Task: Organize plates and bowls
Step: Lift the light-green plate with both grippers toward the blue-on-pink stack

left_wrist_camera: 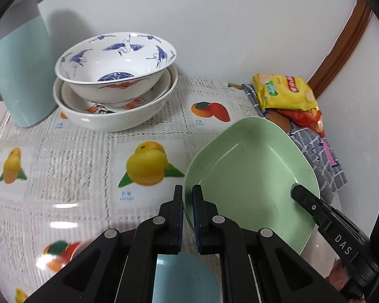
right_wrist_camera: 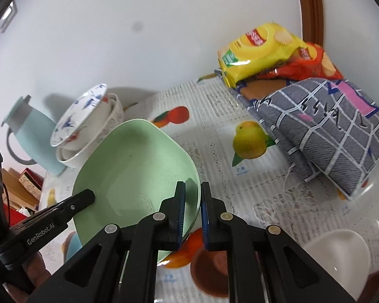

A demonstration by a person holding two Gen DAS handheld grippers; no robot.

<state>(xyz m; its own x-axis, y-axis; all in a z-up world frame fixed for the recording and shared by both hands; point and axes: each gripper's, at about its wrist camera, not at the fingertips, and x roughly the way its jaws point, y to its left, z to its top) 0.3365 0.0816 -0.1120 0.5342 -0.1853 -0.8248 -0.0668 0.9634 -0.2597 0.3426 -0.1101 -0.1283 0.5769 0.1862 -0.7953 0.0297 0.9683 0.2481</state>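
I have the green plate pinched from both sides — my left gripper is clamped on its left rim, the blue pads pressed tight against the edge, and my right gripper grips the opposite rim the same way. The plate hangs tilted between the two tools, above the fruit-print tablecloth. Behind it, by the wall, I see a stack of white bowls: a blue-crane bowl nested on top of a wider dish, just beside a pale teal jug. To the right lie yellow snack packets on a folded grey checked cloth. Under my left gripper a light blue dish shows — partly hidden. Near my right gripper sits a white bowl, blurred at the frame's edge.
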